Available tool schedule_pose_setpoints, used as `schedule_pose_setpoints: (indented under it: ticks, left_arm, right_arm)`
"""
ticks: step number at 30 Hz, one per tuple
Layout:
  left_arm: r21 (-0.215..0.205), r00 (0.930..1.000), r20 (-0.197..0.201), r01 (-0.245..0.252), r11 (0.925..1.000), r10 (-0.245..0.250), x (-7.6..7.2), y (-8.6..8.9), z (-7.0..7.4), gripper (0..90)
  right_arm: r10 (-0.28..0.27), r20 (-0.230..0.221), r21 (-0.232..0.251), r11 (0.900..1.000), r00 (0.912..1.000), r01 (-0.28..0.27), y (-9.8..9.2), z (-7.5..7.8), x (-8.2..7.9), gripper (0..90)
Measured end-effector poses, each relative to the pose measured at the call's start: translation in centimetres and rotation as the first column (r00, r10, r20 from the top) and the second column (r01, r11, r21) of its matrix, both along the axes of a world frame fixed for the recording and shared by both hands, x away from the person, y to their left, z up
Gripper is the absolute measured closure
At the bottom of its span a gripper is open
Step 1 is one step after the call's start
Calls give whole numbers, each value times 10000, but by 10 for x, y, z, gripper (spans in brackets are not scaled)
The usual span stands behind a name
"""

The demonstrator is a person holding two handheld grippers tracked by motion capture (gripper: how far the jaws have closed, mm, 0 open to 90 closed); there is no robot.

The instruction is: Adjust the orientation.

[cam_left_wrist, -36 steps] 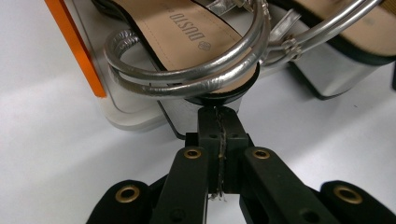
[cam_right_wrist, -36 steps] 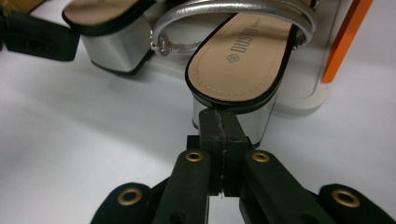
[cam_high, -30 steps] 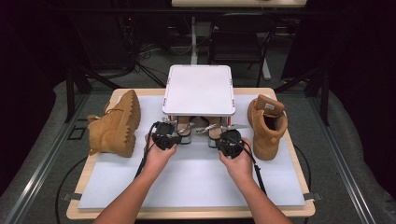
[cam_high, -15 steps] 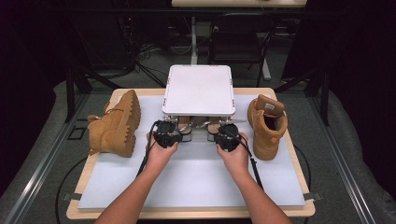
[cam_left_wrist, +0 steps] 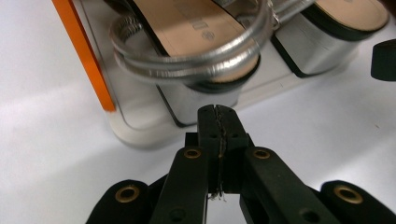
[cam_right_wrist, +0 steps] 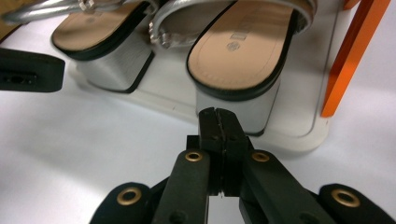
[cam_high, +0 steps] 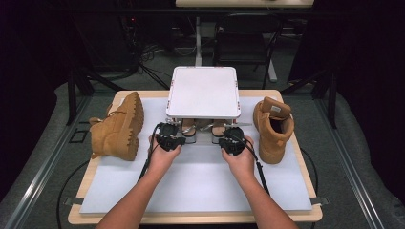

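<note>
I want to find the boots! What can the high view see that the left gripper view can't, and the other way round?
High view alone: two tan boots, the left boot lying on its side, the right boot upright, beside a white shelf top.
Left gripper view alone: close up, silver straps on a sandal and an orange shelf leg.
Both: the white table mat and the left gripper, its fingers closed.

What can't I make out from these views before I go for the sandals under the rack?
- Sandal fronts: in the high view the white rack top covers all but the heels.
- Left sandal: toe cut off by the left gripper view's top edge.
- Right sandal: toe cut off by the right gripper view's top edge; insole print too small to read.
- Left gripper and right gripper: jaws together, nothing between.
</note>
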State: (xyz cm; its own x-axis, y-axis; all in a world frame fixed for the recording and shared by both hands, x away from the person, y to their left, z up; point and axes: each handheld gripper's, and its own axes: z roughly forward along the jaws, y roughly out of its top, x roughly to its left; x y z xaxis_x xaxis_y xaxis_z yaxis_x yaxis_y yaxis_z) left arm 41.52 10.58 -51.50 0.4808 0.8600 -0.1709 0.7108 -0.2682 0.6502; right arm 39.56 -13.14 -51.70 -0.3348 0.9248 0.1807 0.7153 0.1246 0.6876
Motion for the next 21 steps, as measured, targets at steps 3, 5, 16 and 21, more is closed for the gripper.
schedule_pose_setpoints:
  ticks: [3, 5, 16, 21]
  left_arm:
    - [17, 9998, -20, 175, 9998, -175, -7, 4, 0, 900]
    - [-20, 9997, 11, 228, 9997, -228, -12, 7, 0, 900]
    - [-336, 9982, -15, 591, 9977, -592, -41, 37, -1, 806]
    - [-114, 9962, 236, 840, 9964, -837, -55, 46, -2, 731]
  right_arm:
    - [144, 160, -54, 9999, 9998, -143, 0, 1, -8, 900]
    - [326, 193, -252, 9992, 9993, -321, 0, 3, -15, 900]
    - [1088, 660, -439, 9934, 9919, -1060, -14, 18, -51, 771]
    - [1169, 590, -503, 9922, 9914, -1140, -23, 18, -66, 708]
